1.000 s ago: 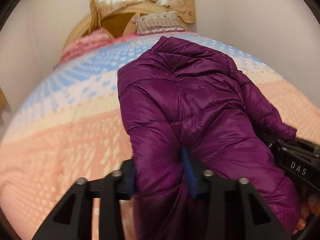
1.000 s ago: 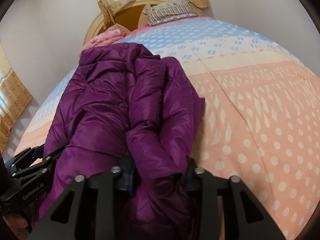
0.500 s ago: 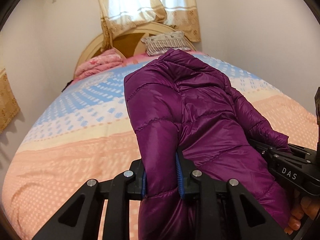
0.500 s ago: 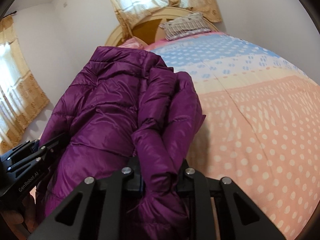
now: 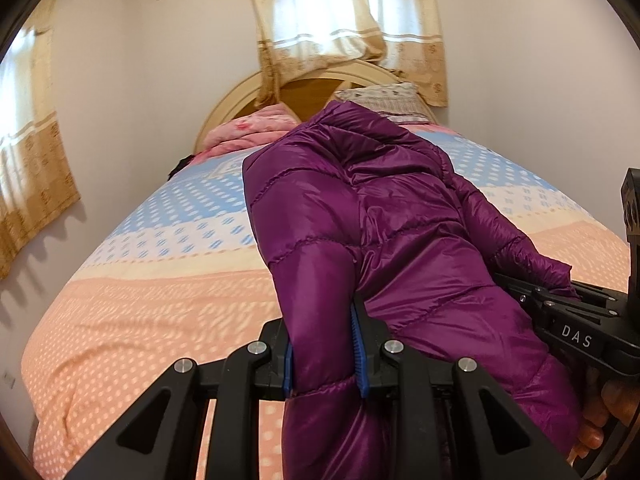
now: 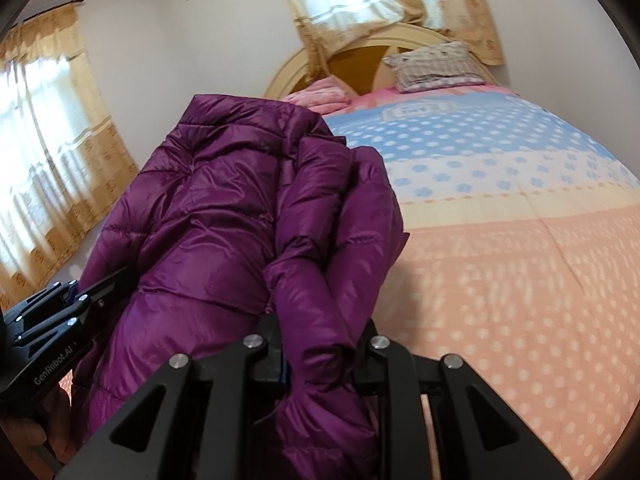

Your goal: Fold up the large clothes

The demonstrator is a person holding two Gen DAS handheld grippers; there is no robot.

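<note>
Both tools are clenched on the near hem of the purple puffer jacket (image 5: pixel 384 240): the left tool (image 5: pixel 324 352) pinches one padded edge between its blue pads, the right tool (image 6: pixel 320 344) grips the other edge, where fabric bunches. The jacket stretches away from them toward the headboard (image 6: pixel 360 56), above the dotted bedspread (image 5: pixel 140 300). Gripping two corners likely keeps the bulky garment spread flat, ready to lay or fold over on the bed.
</note>
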